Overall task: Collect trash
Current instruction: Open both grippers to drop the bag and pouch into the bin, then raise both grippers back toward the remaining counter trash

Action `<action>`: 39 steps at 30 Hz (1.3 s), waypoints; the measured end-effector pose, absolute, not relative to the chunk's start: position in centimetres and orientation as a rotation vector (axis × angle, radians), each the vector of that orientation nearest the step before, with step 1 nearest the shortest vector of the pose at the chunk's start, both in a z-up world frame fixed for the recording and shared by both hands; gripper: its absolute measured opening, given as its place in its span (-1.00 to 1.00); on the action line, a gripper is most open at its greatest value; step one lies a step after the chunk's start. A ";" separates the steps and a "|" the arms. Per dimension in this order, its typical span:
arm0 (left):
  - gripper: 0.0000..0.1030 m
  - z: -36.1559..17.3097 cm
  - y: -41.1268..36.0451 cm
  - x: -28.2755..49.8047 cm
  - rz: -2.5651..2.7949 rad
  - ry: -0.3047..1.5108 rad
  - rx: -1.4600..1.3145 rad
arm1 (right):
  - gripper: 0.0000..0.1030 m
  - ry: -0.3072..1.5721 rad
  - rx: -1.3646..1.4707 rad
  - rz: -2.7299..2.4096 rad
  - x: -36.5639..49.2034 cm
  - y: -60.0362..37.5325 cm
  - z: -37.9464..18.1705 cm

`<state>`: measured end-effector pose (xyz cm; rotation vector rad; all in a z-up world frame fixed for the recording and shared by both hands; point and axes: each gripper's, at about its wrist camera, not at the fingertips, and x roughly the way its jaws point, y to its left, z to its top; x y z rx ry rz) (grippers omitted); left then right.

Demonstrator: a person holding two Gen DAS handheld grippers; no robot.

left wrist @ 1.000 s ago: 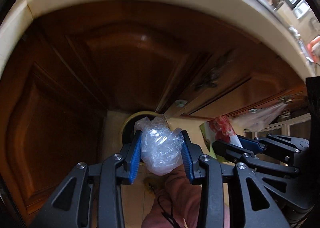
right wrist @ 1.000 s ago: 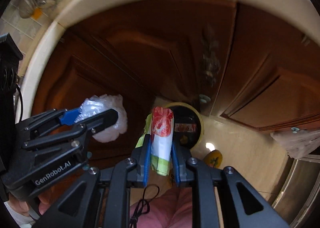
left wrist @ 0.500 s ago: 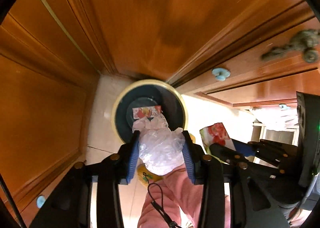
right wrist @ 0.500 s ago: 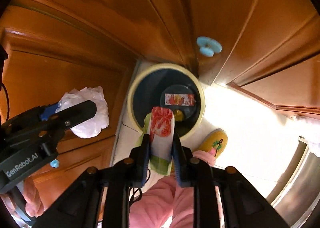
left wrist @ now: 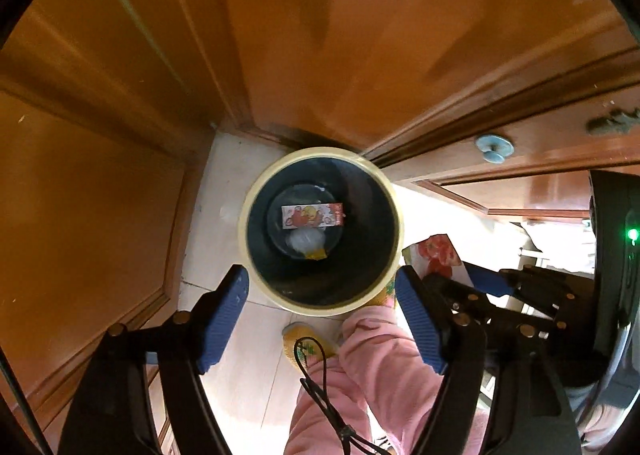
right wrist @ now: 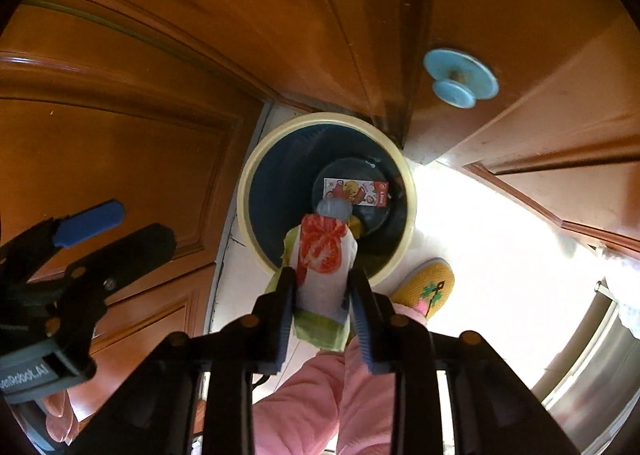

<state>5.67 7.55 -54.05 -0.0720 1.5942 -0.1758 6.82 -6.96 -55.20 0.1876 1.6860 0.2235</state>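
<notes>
A round bin with a cream rim (left wrist: 256,191) (right wrist: 256,159) and dark inside stands on the floor against wooden cabinets. At its bottom lie a printed carton (left wrist: 312,215) (right wrist: 356,191) and a crumpled clear plastic bag (left wrist: 306,241) (right wrist: 334,209). My left gripper (left wrist: 322,287) is open and empty, above the bin's near rim. My right gripper (right wrist: 322,291) is shut on a white wrapper with a red tomato print (right wrist: 324,255) (left wrist: 434,255), held over the bin's near edge.
Brown cabinet doors (left wrist: 360,35) surround the bin, with a light blue knob (right wrist: 460,81) (left wrist: 494,147) to the right. Pink trouser legs (right wrist: 344,395) and yellow slippers (right wrist: 426,287) stand on the pale tiled floor just below the bin.
My left gripper has opened and the clear plastic bag has dropped into the bin. Both grippers have moved lower and closer to the bin. The right one still holds the wrapper.
</notes>
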 end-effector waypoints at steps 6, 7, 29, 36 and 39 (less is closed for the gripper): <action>0.45 -53.7 9.7 5.3 -0.101 1.593 -0.096 | -0.16 1.699 0.206 0.242 7.5 -6.3 -55.9; 0.45 -53.6 10.2 5.3 -0.090 1.595 -0.103 | -0.13 1.700 0.210 0.242 7.5 -6.2 -55.7; 0.46 -36.6 10.5 3.1 -0.126 1.480 -0.156 | -0.04 1.521 0.195 0.258 4.8 -6.3 -36.1; 0.46 -26.9 8.9 3.0 -0.190 1.316 -0.101 | -0.04 1.331 0.211 0.250 3.8 -6.4 -25.5; 0.46 -22.8 8.0 3.0 -0.219 1.227 -0.050 | -0.04 1.250 0.193 0.234 3.5 -6.6 -22.2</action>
